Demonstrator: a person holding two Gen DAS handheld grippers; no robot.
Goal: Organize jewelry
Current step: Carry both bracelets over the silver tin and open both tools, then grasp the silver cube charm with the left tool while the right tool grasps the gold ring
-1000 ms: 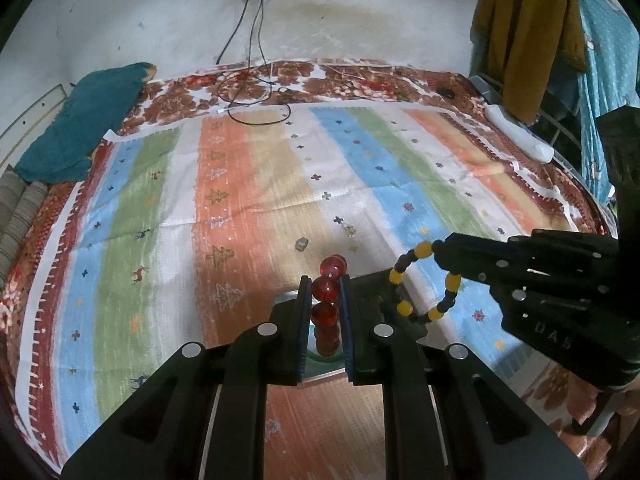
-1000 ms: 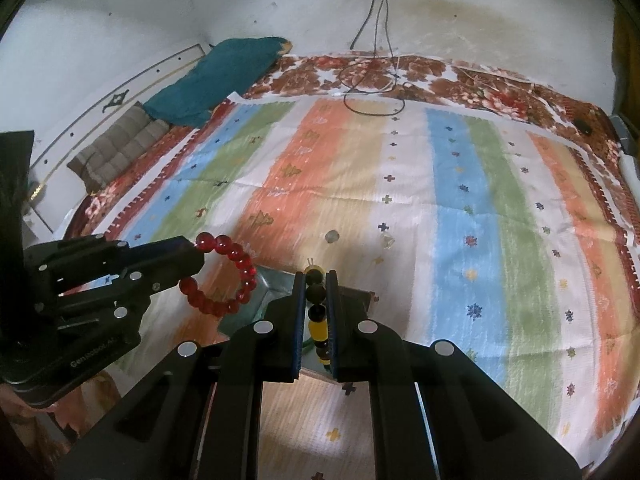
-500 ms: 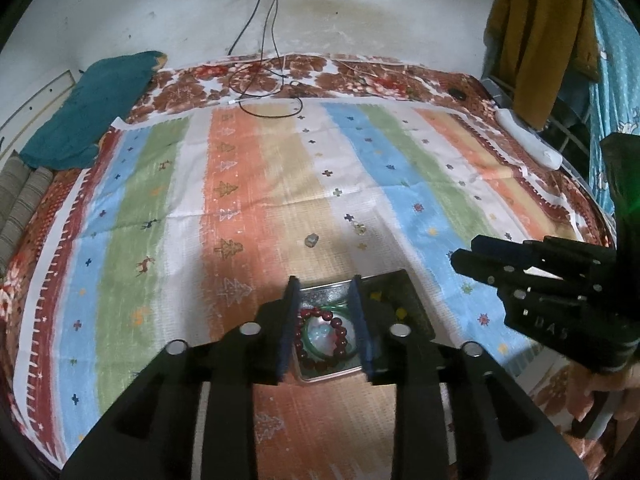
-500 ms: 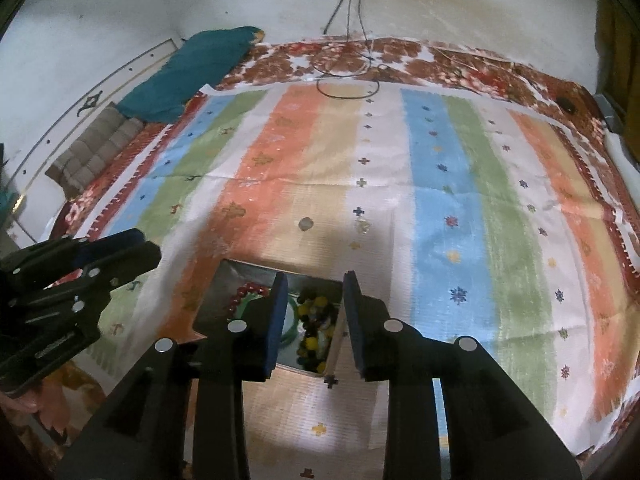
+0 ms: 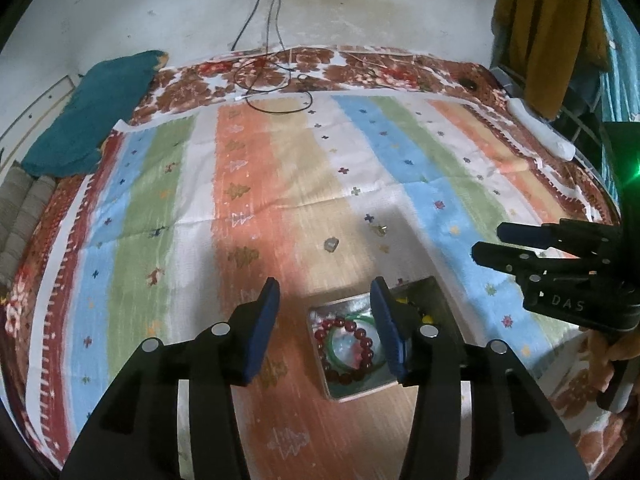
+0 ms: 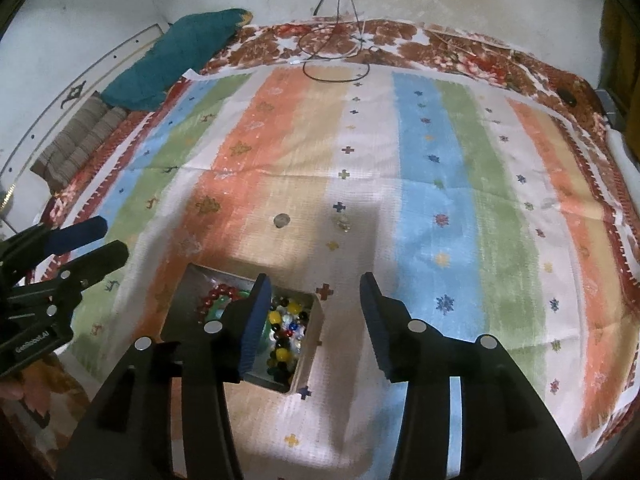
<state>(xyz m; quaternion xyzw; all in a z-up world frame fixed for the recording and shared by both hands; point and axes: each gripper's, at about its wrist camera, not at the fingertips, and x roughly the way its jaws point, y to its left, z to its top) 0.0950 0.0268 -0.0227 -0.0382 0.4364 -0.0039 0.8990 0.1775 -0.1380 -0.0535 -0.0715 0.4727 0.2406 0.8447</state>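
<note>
Left tool (image 5: 325, 322): jaws have just been opening, now spread with nothing between the pads. Just ahead of it and slightly to its right lies the small square metal tray (image 5: 436, 286) on the striped cloth of the bed (image 5: 440, 204). In the tray, the dark red round-bead bracelet (image 5: 346, 350) rests looped around a pale green bangle (image 5: 340, 354), flat and slack; a loose lie like that suggests it was dropped in rather than arranged.

Right tool (image 6: 316, 320): jaws likewise just opened, empty. The same tray (image 6: 316, 308) sits under its left pad, holding a heap of yellow, black and mixed glass beads (image 6: 286, 330).

Both tools hang over the tray, likely letting go of the pieces.

Two small loose trinkets (image 5: 331, 244) lie on the cloth beyond the tray, not yet collected.
</note>
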